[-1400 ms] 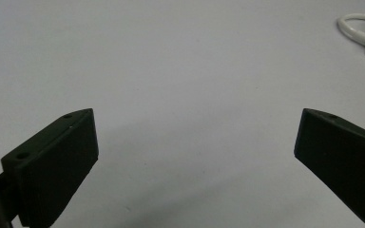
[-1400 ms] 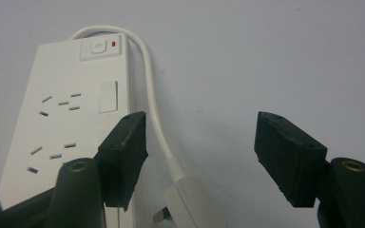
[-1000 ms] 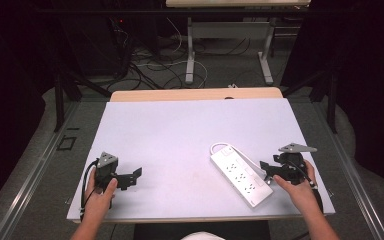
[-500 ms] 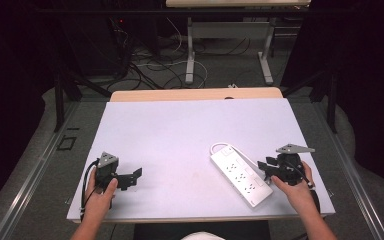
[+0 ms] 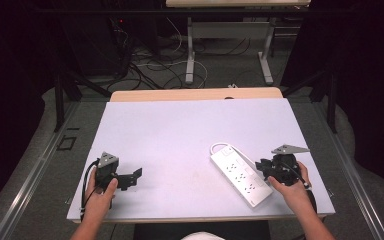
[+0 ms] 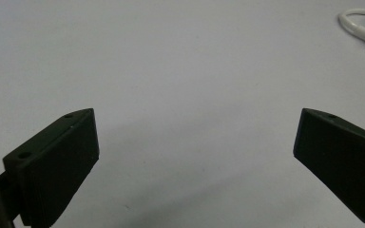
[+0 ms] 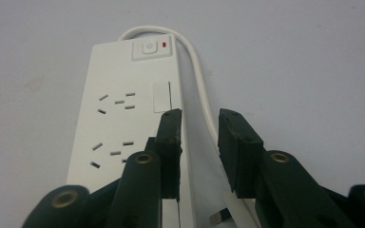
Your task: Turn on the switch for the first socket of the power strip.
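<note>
A white power strip (image 5: 241, 175) lies slantwise on the white table (image 5: 190, 130), at the front right. In the right gripper view the power strip (image 7: 119, 109) has several sockets and a switch (image 7: 151, 47) with a red light at its far end. Its white cord (image 7: 197, 71) runs down its right side toward a plug (image 7: 218, 218). My right gripper (image 5: 261, 166) sits at the strip's right edge. Its jaws (image 7: 199, 116) stand a narrow gap apart, astride the cord but not pinching it. My left gripper (image 5: 131, 178) rests at the front left, jaws wide open (image 6: 195, 137) over bare table.
A wooden table edge (image 5: 195, 94) adjoins the far side of the white table. Beyond it are metal table legs (image 5: 191, 50) and loose cables (image 5: 150, 70) on the floor. A loop of the strip's cord (image 6: 359, 21) shows far off in the left gripper view.
My right gripper has edged a little left, closer against the power strip's side. The left gripper has stayed in place.
</note>
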The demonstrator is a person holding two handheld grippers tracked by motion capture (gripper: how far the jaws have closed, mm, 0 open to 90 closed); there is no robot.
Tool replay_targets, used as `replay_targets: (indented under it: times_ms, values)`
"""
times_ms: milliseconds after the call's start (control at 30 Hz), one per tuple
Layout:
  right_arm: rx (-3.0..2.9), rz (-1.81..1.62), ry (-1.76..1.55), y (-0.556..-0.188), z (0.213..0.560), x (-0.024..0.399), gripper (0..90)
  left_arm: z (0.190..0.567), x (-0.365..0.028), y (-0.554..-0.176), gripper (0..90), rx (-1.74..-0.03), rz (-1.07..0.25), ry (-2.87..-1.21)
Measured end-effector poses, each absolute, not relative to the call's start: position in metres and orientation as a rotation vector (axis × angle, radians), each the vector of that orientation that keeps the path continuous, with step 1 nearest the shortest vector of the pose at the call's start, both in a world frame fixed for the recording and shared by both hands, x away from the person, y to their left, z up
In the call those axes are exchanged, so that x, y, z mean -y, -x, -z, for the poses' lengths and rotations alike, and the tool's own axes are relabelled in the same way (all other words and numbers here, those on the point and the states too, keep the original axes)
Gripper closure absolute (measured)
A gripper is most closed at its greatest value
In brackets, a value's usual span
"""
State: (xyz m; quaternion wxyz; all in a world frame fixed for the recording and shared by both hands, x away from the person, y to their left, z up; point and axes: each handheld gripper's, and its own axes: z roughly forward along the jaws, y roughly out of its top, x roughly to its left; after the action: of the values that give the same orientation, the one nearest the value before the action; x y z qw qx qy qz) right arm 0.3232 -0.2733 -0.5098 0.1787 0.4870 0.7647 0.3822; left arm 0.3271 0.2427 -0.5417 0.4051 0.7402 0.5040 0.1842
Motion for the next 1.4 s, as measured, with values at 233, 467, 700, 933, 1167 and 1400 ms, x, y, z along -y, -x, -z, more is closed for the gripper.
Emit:
replay_targets:
  times_ms: [233, 467, 700, 933, 1167, 1400]
  values:
    - [-2.172, -1.083, -1.381, -0.325, 0.511, 0.271, 77.2, 0.542, -0.243, -0.327, 1.4, -1.276, -0.462, -1.869]
    - [-2.185, -1.079, -1.372, -0.327, 0.511, 0.268, 82.8, 0.542, -0.243, -0.327, 1.5, -1.271, -0.463, -1.877]
    - [-2.204, -1.070, -1.353, -0.330, 0.512, 0.264, 88.5, 0.541, -0.243, -0.327, 1.5, -1.272, -0.457, -1.889]
    - [-2.220, -1.061, -1.347, -0.333, 0.513, 0.259, 90.0, 0.541, -0.243, -0.327, 1.5, -1.276, -0.456, -1.885]
    - [-2.229, -1.053, -1.343, -0.337, 0.514, 0.255, 90.0, 0.542, -0.243, -0.327, 1.6, -1.277, -0.455, -1.884]
    - [-2.241, -1.047, -1.353, -0.341, 0.513, 0.254, 90.0, 0.542, -0.242, -0.327, 1.6, -1.277, -0.453, -1.888]
